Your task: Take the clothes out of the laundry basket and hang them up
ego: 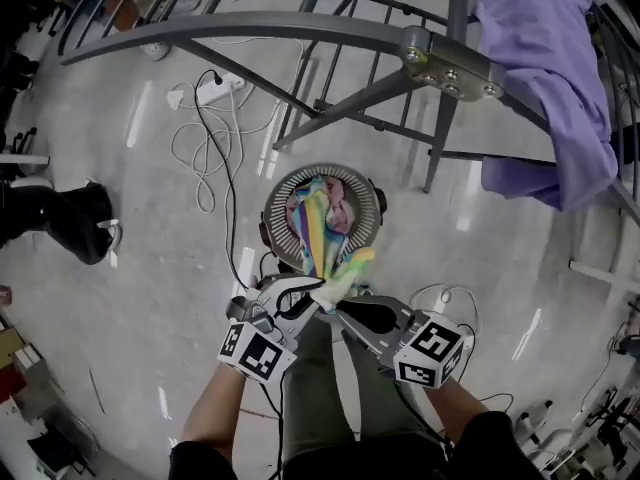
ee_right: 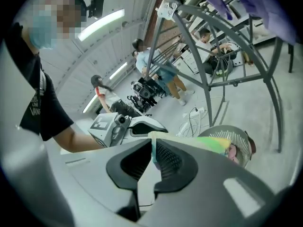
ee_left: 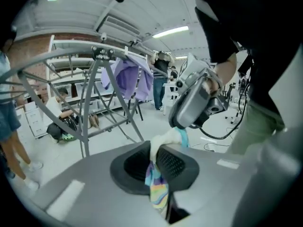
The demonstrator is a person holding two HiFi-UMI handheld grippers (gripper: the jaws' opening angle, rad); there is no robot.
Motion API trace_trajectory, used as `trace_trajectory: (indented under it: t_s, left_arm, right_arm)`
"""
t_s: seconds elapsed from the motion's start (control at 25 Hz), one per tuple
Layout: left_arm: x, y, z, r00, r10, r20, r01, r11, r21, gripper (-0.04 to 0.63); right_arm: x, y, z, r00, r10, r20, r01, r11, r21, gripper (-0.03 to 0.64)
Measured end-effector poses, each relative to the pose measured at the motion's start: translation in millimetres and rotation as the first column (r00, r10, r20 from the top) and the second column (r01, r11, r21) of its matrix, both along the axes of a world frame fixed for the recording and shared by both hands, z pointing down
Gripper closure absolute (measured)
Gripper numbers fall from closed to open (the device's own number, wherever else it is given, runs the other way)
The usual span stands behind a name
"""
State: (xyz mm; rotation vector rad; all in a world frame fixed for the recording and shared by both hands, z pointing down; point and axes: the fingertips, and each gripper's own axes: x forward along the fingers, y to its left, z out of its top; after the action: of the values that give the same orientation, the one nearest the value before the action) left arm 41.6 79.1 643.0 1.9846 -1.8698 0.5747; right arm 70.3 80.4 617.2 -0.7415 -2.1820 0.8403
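Head view alone gives the full layout: a round grey slotted laundry basket [ego: 368, 196] sits on the pale glossy floor [ego: 130, 298], w/ a rainbow-striped cloth [ego: 318, 230] stretched from inside it up to both tools, which meet tip to tip just at the near rim. The left gripper [ego: 308, 300] is clenched on the cloth's upper end; only its own view shows the striped fabric pinched betw. the black pads and spilling below them. The right gripper [ego: 345, 310] is clamped on the same cloth; its view shows a thin edge caught betw. the pads, the rest running off toward the basket. A pink item [ego: 343, 200] lies in the basket too. A grey metal drying rack [ego: 300, 30] arches overhead, w/ a purple garment [ego: 545, 78] draped on it. Count: 2 grippers, 1 basket, 1 rack, 1 hung garment, 1 held cloth, 1 white power strip [ego: 215, 90].
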Motion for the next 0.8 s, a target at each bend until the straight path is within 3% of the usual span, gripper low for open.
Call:
trace_trajectory:
  t_s: [0.12,0.28,0.52,0.8]
  left_arm:
    - [-1.6,16.1,-39.3,0.997,-0.008,0.074,0.009,1.0,-0.015,0.572]
    - [-9.1,29.6,-90.2,0.991,-0.073,0.114,0.074,0.997,-0.001,0.572]
    - [-18.1,30.7,-179.1,0.97,-0.162,0.179,0.143,0.984,0.11,0.571]
    - [-23.3,54.2,-266.3,0.949,-0.238,0.209,0.2,0.962,0.187,0.571]
  right_arm:
    - [5.5,-27.5,-24.2,0.997,0.061,0.048,-0.061,0.998,-0.009,0.598]
    - [7.2,-53.9,-34.7,0.993,0.095,0.071,-0.101,0.991,0.083,0.579]
    - [2.0,-41.7,-34.0,0.995,0.03,0.092,-0.043,0.989,0.144,0.51]
    - [-7.4,-7.7,-22.0,0.988,-0.117,0.099,0.086,0.958,0.272,0.452]
